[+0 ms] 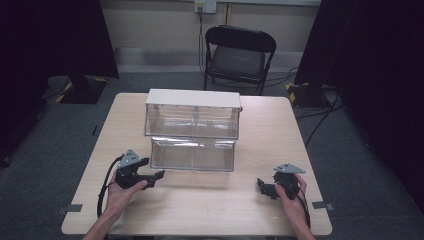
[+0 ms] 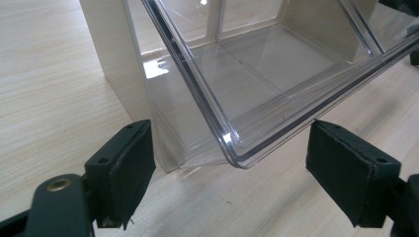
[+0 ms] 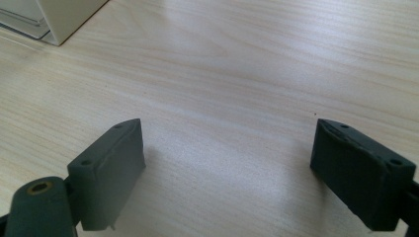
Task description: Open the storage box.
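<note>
A white two-tier organiser (image 1: 192,99) with clear plastic drawers stands mid-table. Its lower clear drawer (image 1: 193,154) is pulled out toward me and looks empty. My left gripper (image 1: 159,176) is open just left of that drawer's front corner; in the left gripper view the drawer corner (image 2: 237,148) sits just beyond the gap between the wide-apart jaws (image 2: 227,177). My right gripper (image 1: 261,186) is open near the table's front right, apart from the organiser. In the right gripper view its jaws (image 3: 227,173) frame bare wood, with the organiser's corner (image 3: 64,19) at the top left.
The light wooden table (image 1: 260,135) has free surface on both sides of the organiser. A black folding chair (image 1: 239,55) stands behind the table. Dark curtains flank the room, cables lie on the grey floor at right, and tape marks sit at the table's front corners.
</note>
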`<state>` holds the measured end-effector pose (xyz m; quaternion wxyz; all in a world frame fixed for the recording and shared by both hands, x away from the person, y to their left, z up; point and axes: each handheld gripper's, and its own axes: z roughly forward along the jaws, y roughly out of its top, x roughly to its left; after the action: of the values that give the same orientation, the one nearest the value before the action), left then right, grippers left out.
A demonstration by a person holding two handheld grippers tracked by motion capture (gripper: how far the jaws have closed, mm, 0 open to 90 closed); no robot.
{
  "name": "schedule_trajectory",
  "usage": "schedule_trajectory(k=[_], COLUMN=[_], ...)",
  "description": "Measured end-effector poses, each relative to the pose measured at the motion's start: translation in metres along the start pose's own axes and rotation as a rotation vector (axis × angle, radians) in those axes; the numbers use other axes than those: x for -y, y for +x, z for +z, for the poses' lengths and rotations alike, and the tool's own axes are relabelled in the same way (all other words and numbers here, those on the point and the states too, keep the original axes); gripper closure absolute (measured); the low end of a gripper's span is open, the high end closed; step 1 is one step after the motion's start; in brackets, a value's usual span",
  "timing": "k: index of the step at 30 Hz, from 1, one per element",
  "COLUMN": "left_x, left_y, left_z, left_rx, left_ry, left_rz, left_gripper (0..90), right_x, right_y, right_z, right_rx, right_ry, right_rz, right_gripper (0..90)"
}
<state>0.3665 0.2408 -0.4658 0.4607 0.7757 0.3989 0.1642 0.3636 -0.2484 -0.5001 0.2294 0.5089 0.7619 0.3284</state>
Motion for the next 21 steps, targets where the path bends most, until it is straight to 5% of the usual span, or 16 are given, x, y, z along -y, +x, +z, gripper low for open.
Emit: schedule_trajectory(k=[21], left_x=[-0.0024], left_y=[-0.0010], left_z=[-0.0035], left_rx=[0.017], left_ry=[-0.017], left_rz=[0.007], left_gripper=[17.8], right_x=[0.0000], right_y=[0.0000], right_z=[0.0000], right_rx=[0.000], right_ry=[0.000], right_rz=[0.000], right_gripper=[12.5])
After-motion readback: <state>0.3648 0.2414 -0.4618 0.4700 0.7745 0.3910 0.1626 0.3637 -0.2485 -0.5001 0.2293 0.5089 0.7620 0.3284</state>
